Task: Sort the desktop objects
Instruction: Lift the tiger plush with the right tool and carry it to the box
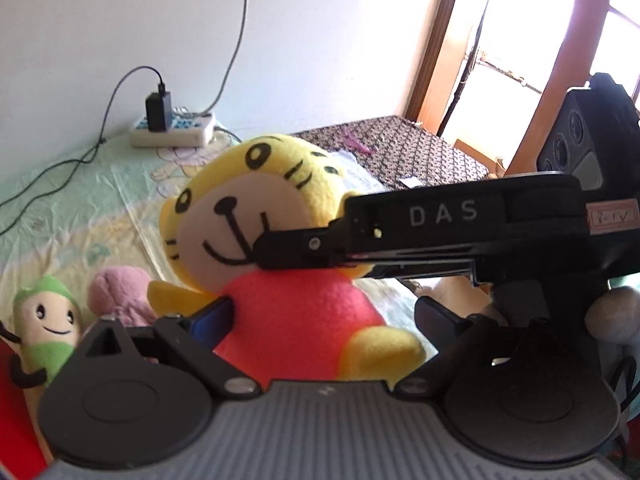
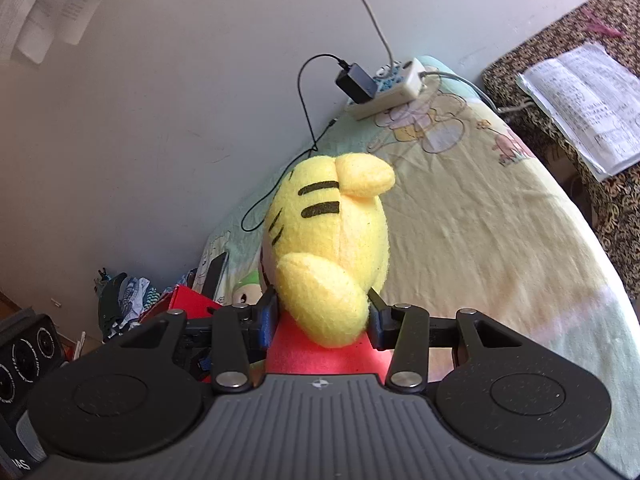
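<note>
R tool [image 2: 322, 316] clamped on something, L tool [image 1: 324, 316] jaws wide, both angled down.

A bed sheet [image 2: 480, 240] with pale cartoon prints covers the table. At twelve o'clock a white power strip [image 2: 394, 88] lies on it, a black charger [image 2: 356, 82] plugged in, its cable [image 2: 280, 184] trailing toward seven o'clock.

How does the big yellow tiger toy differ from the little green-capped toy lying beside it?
The tiger toy is far larger than the green-capped toy. The tiger is yellow with black stripes and a red body; the small one is cream with a green cap and green clothing. The tiger is held between the jaws of the right gripper; the green-capped toy is in no gripper and sits low by the flowered sheet. Both are soft plush with stitched black smiles.
</note>
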The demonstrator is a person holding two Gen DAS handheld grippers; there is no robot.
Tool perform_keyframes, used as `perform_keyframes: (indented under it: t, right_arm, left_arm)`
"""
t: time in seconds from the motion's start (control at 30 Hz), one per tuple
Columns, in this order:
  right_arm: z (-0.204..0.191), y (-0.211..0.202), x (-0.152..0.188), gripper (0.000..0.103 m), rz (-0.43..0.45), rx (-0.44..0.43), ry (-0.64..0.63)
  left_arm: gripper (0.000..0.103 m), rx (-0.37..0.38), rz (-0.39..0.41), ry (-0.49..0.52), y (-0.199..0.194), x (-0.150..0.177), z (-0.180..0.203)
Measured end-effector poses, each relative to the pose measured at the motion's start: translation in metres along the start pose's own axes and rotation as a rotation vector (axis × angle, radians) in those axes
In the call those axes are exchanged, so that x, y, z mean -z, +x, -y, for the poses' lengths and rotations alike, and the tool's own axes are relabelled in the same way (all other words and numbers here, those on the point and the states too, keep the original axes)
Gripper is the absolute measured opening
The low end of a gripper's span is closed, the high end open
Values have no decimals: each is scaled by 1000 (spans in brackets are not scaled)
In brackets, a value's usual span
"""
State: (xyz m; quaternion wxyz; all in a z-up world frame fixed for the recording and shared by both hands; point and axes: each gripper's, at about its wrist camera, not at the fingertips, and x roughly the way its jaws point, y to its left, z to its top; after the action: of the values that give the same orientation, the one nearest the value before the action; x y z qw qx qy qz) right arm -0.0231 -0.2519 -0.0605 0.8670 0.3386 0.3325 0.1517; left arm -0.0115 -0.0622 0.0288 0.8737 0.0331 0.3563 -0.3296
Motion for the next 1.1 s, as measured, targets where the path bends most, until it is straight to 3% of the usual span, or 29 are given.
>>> perform_keyframes:
  t: [0.37,0.7,1.0,1.1]
  right_arm:
    - [-76,27,18,46,22,-176,-31]
    - [-165,81,53,46,-1,-286,-51]
    - [-217,156,92,46,-88,-338,-13]
    - [-225,179,105,46,-112,-326,1]
  left_arm:
    - [95,-135,171,3,-95,12,-42]
    - [95,-218,241,-32,-176,36,-118]
    - [94,-302,212,-79,-214,70,-192]
    - [88,-329,175,-90,-214,80,-214]
